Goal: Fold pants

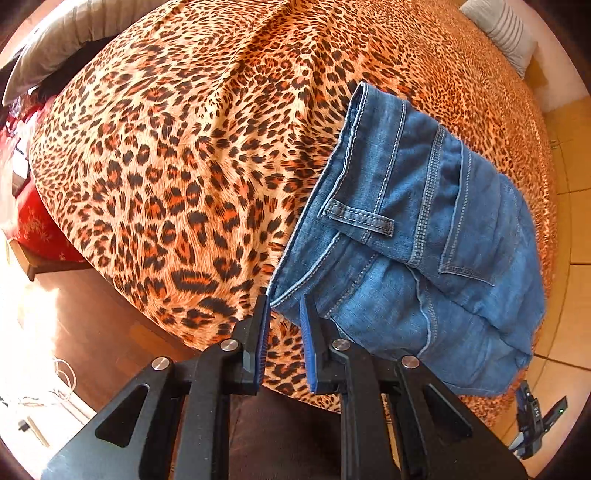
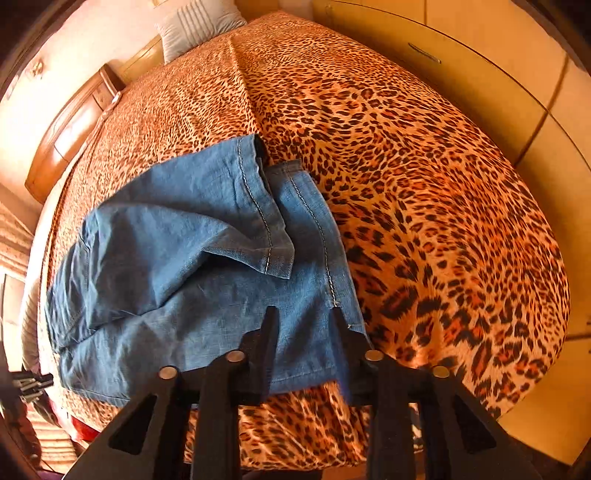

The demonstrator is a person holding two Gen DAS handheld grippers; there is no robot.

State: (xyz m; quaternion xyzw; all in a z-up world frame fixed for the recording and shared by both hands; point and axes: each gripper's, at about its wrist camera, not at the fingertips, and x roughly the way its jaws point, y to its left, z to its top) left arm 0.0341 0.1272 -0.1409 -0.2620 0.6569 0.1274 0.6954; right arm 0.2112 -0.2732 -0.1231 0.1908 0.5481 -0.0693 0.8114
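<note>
Currently, pants: blue denim jeans (image 1: 413, 236), already doubled into a thick bundle, lie on the bed near its foot edge; in the left wrist view they sit at 3 o'clock, waistband and belt loop toward the tongs.
Hem end: in the right wrist view the jeans (image 2: 192, 258) fill 9 o'clock to centre, with two stitched leg hems stacked unevenly, the upper one curled back.
Handling: likely soft but weighty, limp across the layers, stiffer along seams and waistband; denim grips well, so slipping looks unlikely, though stacked layers may slide on each other.
Where to hold: probably the seamed edges, waistband corner on one side and hem corners on the other, pinching all layers together.
Left tongs (image 1: 284, 317): spread apart, empty, at 6 o'clock, one finger just beside the waistband corner, the other over the denim.
Right tongs (image 2: 304, 321): spread apart, straddling the lower hem corner, not closed on it.
Bed (image 1: 177, 155): leopard-print cover, lightly creased.
Pillow (image 2: 199, 22): striped, at 12 o'clock, well apart.
Wardrobe (image 2: 480, 81): at 2 o'clock beside the bed.
</note>
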